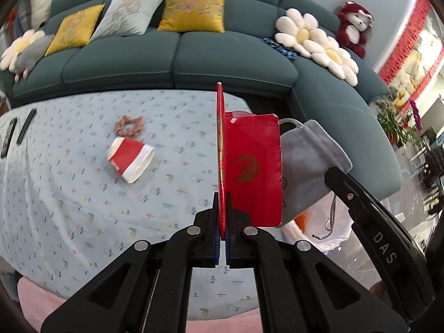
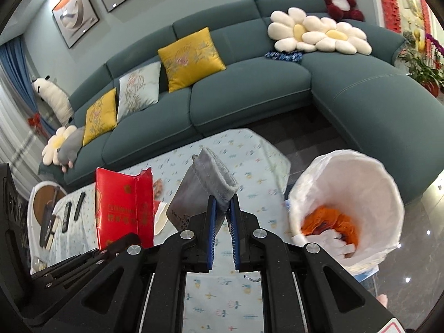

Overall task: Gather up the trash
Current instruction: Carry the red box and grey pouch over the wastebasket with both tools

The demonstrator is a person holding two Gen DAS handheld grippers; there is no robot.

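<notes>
My left gripper (image 1: 221, 194) is shut on a flattened red cardboard box (image 1: 254, 172) with gold print, held upright above the table; the box also shows in the right wrist view (image 2: 123, 208). My right gripper (image 2: 223, 201) is shut on a grey drawstring pouch (image 2: 204, 186), held up to the right of the red box; the pouch also shows in the left wrist view (image 1: 308, 166). A crushed red-and-white paper cup (image 1: 130, 159) lies on the table left of the box. A white-lined trash bin (image 2: 347, 208) with orange and white trash stands at the right.
The table has a light blue flowered cloth (image 1: 83, 208). A pink scrunchie (image 1: 129, 125) lies behind the cup. Two dark remotes (image 1: 26, 126) lie at the table's far left. A teal sofa (image 1: 177, 55) with cushions and plush toys curves behind.
</notes>
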